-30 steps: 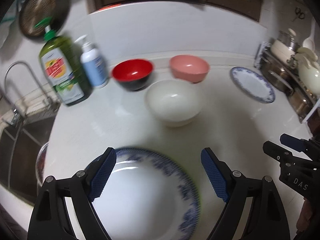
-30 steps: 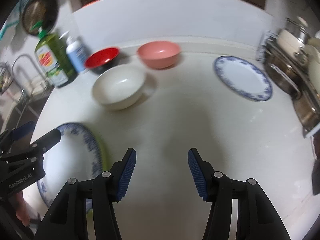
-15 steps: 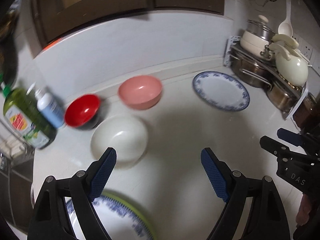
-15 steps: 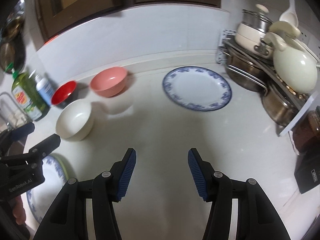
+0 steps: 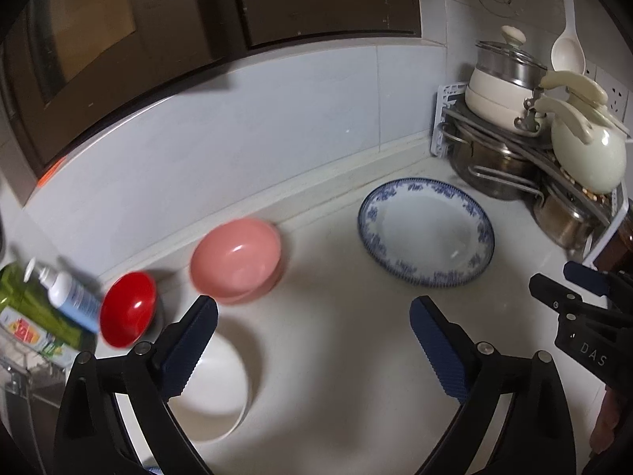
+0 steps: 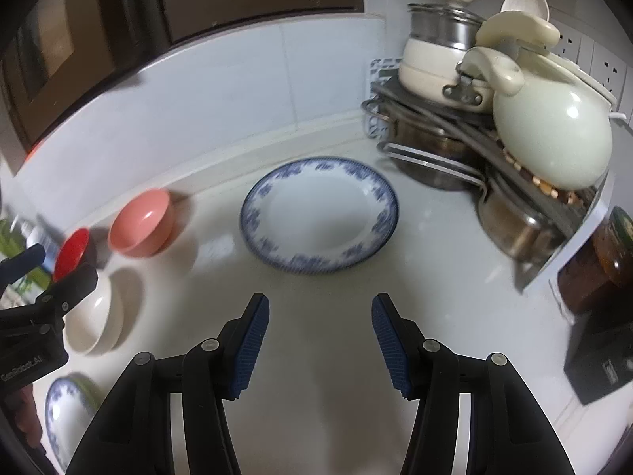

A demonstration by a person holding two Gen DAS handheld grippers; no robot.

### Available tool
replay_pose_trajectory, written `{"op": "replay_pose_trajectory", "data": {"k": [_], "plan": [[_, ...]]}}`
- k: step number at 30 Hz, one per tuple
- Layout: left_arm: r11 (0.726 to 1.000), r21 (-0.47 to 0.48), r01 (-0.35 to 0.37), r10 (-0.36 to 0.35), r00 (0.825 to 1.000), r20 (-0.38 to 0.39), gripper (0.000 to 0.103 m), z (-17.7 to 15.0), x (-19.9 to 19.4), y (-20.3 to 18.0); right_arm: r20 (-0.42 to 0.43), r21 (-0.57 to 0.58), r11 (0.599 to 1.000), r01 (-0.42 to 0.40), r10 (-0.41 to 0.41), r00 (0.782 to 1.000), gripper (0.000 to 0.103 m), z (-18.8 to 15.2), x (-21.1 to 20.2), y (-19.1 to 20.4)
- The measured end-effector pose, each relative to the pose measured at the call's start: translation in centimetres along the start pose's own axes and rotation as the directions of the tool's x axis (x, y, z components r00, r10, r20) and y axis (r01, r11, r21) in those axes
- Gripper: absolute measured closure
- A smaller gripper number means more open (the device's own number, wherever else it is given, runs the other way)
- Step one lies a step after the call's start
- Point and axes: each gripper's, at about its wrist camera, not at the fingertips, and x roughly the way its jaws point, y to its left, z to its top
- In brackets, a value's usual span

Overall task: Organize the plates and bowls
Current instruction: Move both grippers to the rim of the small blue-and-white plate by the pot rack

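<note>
A blue-rimmed white plate (image 5: 426,232) (image 6: 319,216) lies on the white counter near the pot rack. A pink bowl (image 5: 236,259) (image 6: 141,223), a red bowl (image 5: 127,314) (image 6: 72,247) and a cream bowl (image 5: 215,390) (image 6: 93,319) stand to its left. A second blue-rimmed plate (image 6: 65,409) lies at the near left. My left gripper (image 5: 312,350) is open and empty above the counter beside the cream bowl. My right gripper (image 6: 320,340) is open and empty, a little short of the first plate.
A rack of steel pots (image 6: 443,146) with a cream kettle (image 6: 552,134) fills the right corner. A dark box (image 6: 601,360) and a jar (image 6: 611,249) stand at the right edge. A green soap bottle (image 5: 27,316) and a white pump bottle (image 5: 71,297) stand far left by the sink.
Both grippers have swung to the right and up. The near plate has dropped out of the left view and the far plate and pot rack have come closer. Both stay open.
</note>
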Motion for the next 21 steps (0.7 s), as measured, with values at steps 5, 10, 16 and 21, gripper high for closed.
{"op": "replay_pose_trajectory", "data": {"k": [5,10,16,21], "plan": [[1.0,-0.017,0.013,-0.013,1.0,-0.003,0.004,2.0,2.3,-1.0,0.007,0.028,0.999,0.018,-0.018,1.0,0.048,1.8,1.7,-1.6],[0.998,-0.033,0.044,-0.045,0.998,-0.033,0.004,3.1,5.0,-1.6,0.015,0.042,0.998,0.047,-0.048,0.999,0.048,3.4,3.4,-2.7],[0.998,-0.042,0.036,-0.038,0.998,-0.048,0.005,4.1,8.6,-2.6,0.026,0.054,0.997,0.059,-0.06,0.998,0.048,5.0,5.9,-3.8],[1.0,-0.027,0.011,-0.012,0.999,-0.046,0.008,4.9,11.2,-3.5,0.01,0.081,0.995,0.065,-0.066,0.998,0.048,5.9,9.0,-5.2]]}}
